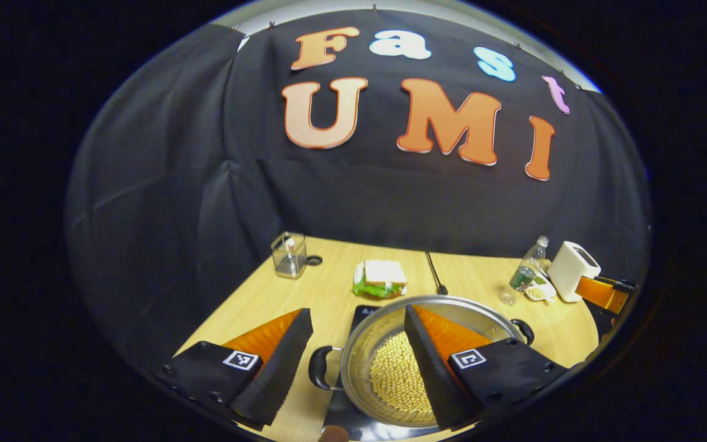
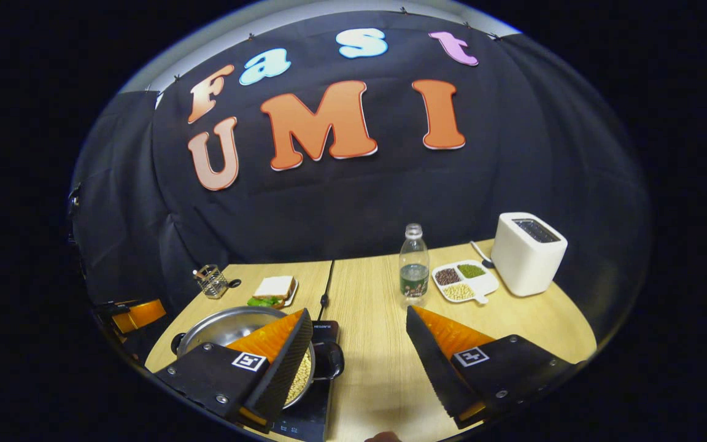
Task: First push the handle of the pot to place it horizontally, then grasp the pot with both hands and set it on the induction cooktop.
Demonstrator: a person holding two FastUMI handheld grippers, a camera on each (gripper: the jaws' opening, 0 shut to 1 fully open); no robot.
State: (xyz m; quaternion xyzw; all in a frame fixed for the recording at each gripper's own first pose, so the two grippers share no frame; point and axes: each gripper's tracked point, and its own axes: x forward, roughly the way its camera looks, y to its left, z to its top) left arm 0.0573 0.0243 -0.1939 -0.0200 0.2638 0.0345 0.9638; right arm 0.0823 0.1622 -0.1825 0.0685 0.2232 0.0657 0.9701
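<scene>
Pot sits on cooktop on wooden table; both tongs spread wide

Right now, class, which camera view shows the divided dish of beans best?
The right gripper view: the divided dish sits in the open between the water bottle and the toaster, its separate compartments clear. In the left gripper view the same dish is tiny, near the picture's edge, its contents unclear.
</scene>
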